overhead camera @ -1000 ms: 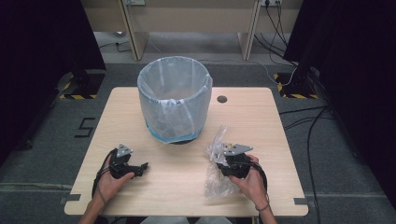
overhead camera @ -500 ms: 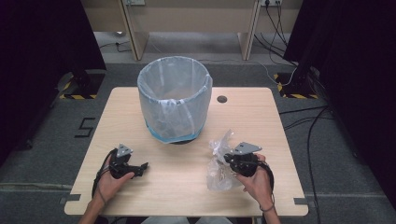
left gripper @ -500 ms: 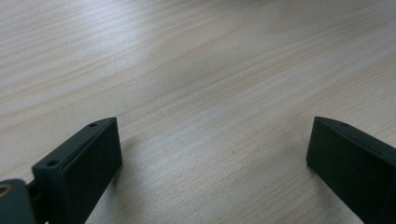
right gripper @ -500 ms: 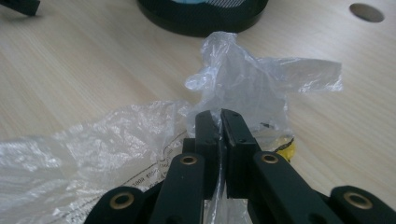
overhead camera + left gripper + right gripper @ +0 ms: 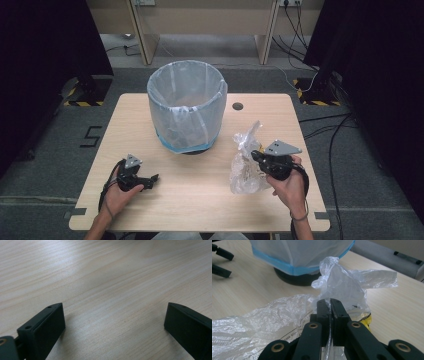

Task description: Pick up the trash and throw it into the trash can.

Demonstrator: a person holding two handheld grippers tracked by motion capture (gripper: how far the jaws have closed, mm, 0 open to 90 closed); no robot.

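Here, a light wooden tabletop [image 5: 200, 200] with rounded corners, grey floor on every side. Toward the far edge, left of centre: a round bin lined with a translucent plastic bag, blue band near its base [image 5: 186, 107], on a dark foot. Right of it, near the far edge, a small dark round hole [image 5: 237, 106]. Toward the near right corner: a crumpled clear plastic bag [image 5: 245, 162], part flat on the wood, part drawn up to a peak, apart from the bin's base. Right gripper [image 5: 330, 305] with jaws pressed together on a fold of that clear film, a bit of yellow visible inside the bag. Left gripper [image 5: 150, 180] low over the wood near the near left corner, jaws spread wide with nothing between them but bare grain. Open wood between the two grippers along the near edge, also left of the bin up to the left edge, and right of the clear bag to the right edge.
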